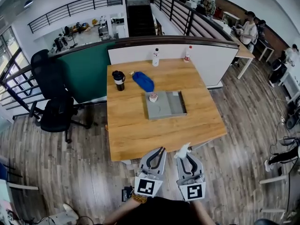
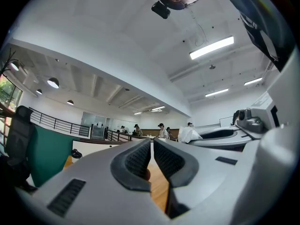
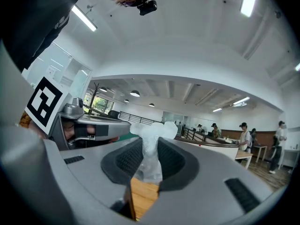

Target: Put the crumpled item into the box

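A crumpled white plastic item (image 3: 151, 142) sticks up between the pads of my right gripper (image 3: 150, 159), which is shut on it. In the head view that gripper (image 1: 185, 154) hangs just off the table's near edge, with the crumpled item (image 1: 182, 150) at its tip. The grey open box (image 1: 171, 108) lies flat at the middle of the wooden table (image 1: 140, 135), well beyond both grippers. A small white and pink thing (image 1: 153, 97) sits at its far left corner. My left gripper (image 1: 161, 150) is beside the right one, shut with nothing between its fingers (image 2: 136, 161).
A blue pouch (image 1: 143, 81) and a black cup (image 1: 118, 80) lie behind the box. Two bottles (image 1: 155, 57) stand at the table's far edge. A black office chair (image 1: 56, 111) is left of the table. People sit at desks at the far right.
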Tool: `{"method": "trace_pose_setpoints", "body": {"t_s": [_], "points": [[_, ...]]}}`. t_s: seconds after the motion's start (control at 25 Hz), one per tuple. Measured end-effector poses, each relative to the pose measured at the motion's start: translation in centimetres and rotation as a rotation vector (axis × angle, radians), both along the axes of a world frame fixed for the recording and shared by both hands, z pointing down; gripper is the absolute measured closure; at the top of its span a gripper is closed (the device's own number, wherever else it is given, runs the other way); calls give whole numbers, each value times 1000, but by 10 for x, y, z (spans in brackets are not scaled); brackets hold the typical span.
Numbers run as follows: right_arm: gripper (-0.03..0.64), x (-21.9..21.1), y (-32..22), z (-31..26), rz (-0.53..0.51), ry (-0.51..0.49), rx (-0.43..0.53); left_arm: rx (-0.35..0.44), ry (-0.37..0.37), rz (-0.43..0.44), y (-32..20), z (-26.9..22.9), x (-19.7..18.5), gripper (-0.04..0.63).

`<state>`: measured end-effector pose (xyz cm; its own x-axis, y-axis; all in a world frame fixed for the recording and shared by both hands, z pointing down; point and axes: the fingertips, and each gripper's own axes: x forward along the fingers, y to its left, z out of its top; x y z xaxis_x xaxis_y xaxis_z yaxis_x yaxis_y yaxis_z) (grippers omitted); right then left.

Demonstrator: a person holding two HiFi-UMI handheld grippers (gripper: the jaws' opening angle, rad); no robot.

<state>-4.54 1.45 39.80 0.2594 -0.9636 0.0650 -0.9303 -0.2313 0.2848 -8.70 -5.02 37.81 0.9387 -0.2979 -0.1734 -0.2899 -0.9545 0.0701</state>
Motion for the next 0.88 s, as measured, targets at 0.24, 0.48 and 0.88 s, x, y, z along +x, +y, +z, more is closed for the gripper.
{"method": "trace_pose_setpoints", "body": {"t_s": [0.24, 0.48, 0.88], "points": [[522, 23, -31, -1, 19, 15, -4, -5, 13, 30, -29, 1, 28, 558], [522, 42, -55, -6, 52, 22, 21, 21, 25, 72, -50, -3, 53, 558], [522, 83, -79, 11, 65, -23, 22, 13, -37, 47, -72, 19, 84, 558]]}}
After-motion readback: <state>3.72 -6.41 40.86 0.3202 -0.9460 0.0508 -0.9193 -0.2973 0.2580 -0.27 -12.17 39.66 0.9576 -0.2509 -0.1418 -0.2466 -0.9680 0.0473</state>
